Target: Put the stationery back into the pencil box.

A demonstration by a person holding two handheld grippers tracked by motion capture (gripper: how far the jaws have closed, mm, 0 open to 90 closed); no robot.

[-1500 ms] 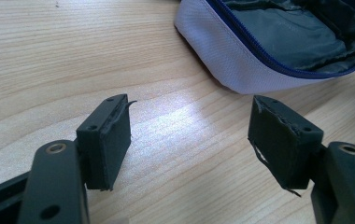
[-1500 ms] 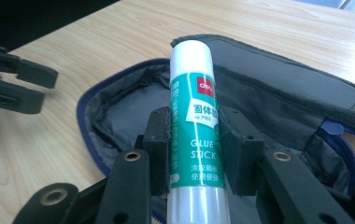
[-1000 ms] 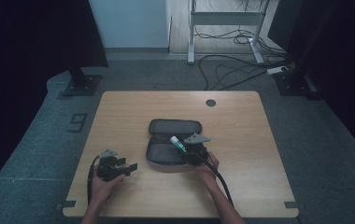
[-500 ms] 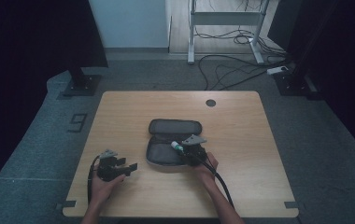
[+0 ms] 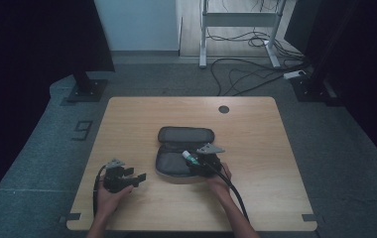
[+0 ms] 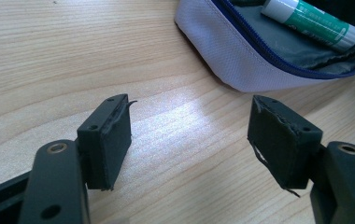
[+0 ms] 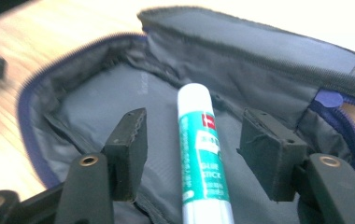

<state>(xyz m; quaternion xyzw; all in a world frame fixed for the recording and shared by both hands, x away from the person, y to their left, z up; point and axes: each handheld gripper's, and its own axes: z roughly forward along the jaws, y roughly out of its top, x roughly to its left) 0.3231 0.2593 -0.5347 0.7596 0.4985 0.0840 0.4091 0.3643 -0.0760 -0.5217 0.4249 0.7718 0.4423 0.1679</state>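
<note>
A grey zip pencil case [image 5: 185, 135] lies open in the middle of the wooden table [image 5: 256, 129]. A white and green glue stick [image 5: 190, 157] lies in its near half. My right gripper [image 5: 195, 164] is at the case's right end. In the right gripper view its jaws [image 7: 194, 144] have just been opening. The glue stick [image 7: 199, 154] lies between them on the case lining [image 7: 101, 102], and the pads stand clear of it. My left gripper [image 5: 138, 177] rests open on the table left of the case. In its own view [image 6: 189, 135] nothing is between the pads, and the case [image 6: 241, 60] and glue stick [image 6: 311, 23] lie beyond.
A round cable hole [image 5: 223, 109] sits near the table's far edge. Bare wood surrounds the case on all sides. Beyond the table are a desk frame [image 5: 238, 20] and cables [image 5: 246, 74] on the grey floor.
The right gripper's jaws have spread apart and let go of the glue stick, which has dropped slightly and now lies in the case. The left gripper has not moved.
</note>
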